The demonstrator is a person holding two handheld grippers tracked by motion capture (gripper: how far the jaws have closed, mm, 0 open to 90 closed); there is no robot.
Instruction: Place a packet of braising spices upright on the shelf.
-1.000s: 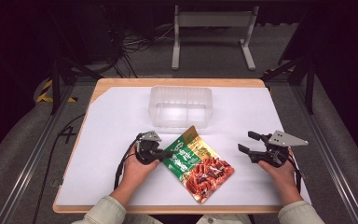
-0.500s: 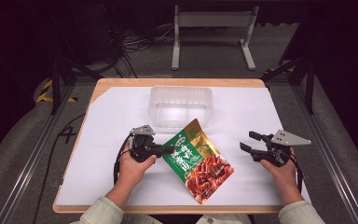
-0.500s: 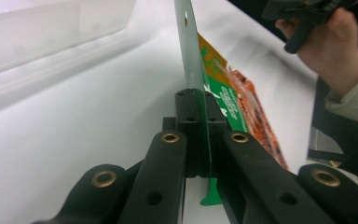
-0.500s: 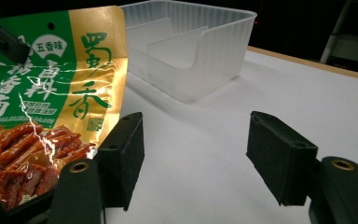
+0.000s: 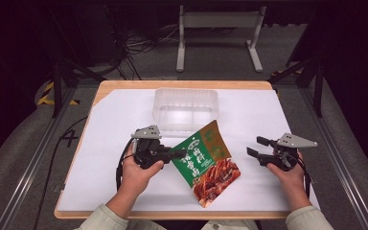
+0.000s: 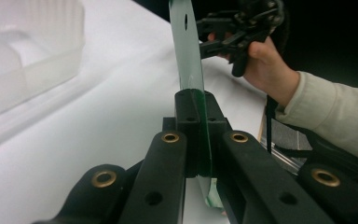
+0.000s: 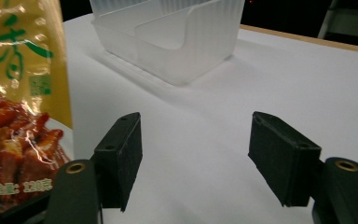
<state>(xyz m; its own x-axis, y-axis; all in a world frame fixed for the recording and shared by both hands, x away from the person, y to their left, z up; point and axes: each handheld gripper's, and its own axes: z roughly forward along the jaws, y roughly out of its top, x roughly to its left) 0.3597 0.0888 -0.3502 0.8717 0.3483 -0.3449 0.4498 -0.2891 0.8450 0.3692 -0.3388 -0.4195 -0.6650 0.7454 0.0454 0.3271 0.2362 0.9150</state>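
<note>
Two grippers: the left gripper (image 5: 179,154) clamps a snack packet's (image 5: 208,163) edge; the right gripper (image 5: 255,146) gapes wide, holding nothing.

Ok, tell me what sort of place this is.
Most likely a lab bench set up for recording manipulation demos. A wooden table under a white sheet stands among dark curtains, floor cables and metal rails. A person works handheld grippers: the left gripper clamps a snack pouch near a clear plastic container.

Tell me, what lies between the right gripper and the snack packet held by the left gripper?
Nothing: in the high view only bare white table cover separates the open right gripper from the snack packet, which the left gripper clamps.
</note>
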